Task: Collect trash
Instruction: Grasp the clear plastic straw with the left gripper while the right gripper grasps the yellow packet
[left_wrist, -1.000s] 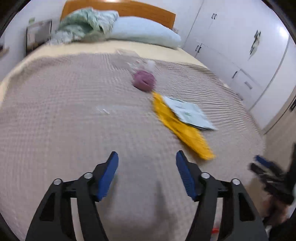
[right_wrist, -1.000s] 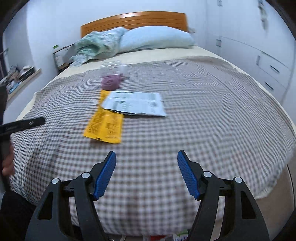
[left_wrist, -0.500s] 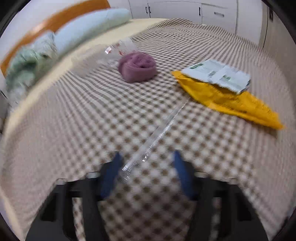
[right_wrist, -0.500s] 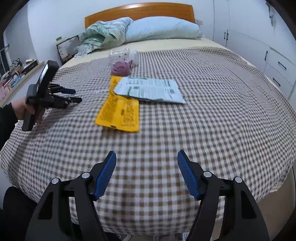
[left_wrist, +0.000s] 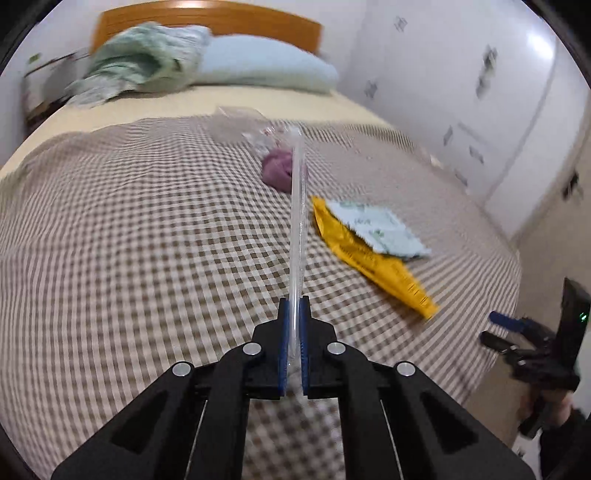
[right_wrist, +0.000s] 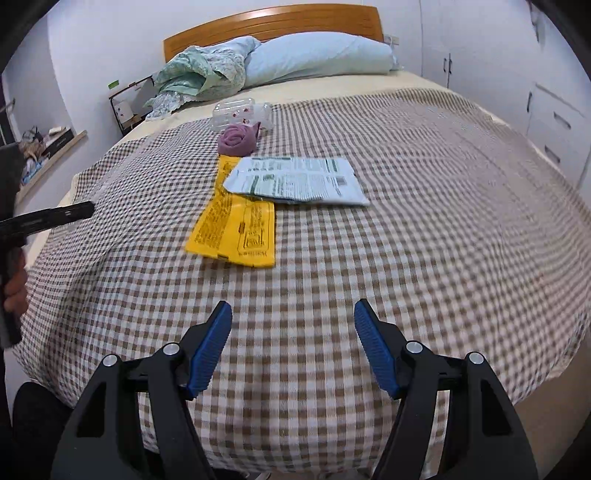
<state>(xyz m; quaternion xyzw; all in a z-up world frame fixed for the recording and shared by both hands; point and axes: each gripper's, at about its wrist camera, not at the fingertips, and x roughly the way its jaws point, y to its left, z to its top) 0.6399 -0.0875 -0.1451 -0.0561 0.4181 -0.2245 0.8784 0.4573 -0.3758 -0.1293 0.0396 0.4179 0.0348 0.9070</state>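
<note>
Clear plastic straw wrapper (left_wrist: 297, 221) is clamped between the closed blue pads of the left gripper (left_wrist: 294, 332), at frame centre. The right gripper (right_wrist: 293, 332) is held open, empty. Print on the yellow packet (right_wrist: 236, 225) and white packet (right_wrist: 295, 181), centre frame, cannot be read.

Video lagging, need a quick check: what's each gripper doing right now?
Left gripper: shut on the clear plastic strip.
Right gripper: open, holding nothing.

Brown-and-white checked blanket (right_wrist: 424, 221), yellow packet (right_wrist: 236, 229), purple cloth (right_wrist: 238, 138) (blue-padded tools)
</note>
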